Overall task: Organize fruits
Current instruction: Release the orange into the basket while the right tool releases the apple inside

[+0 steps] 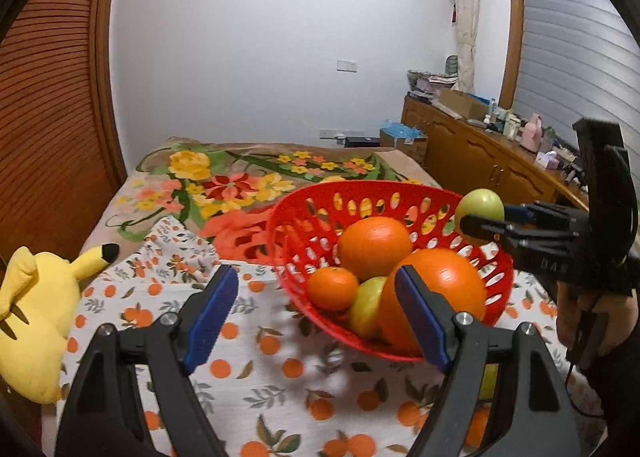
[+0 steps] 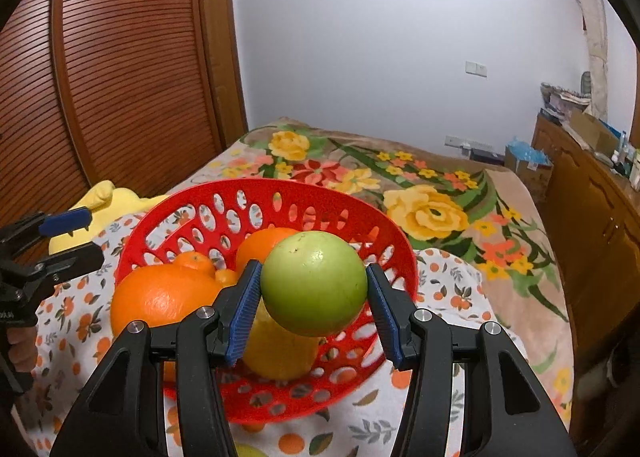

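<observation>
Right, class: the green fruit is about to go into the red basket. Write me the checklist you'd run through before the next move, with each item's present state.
1. Green fruit gripped between both pads of the right gripper: ok.
2. Fruit above the red basket, inside its rim: ok.
3. Room in the basket beside the large orange and other fruit: cannot tell.
4. Left gripper empty, jaws open: ok.
5. Left gripper clear of the drop path: ok, it sits off to the side in the right wrist view.
6. Basket flat on the cloth: not ok, it looks tilted.
</observation>
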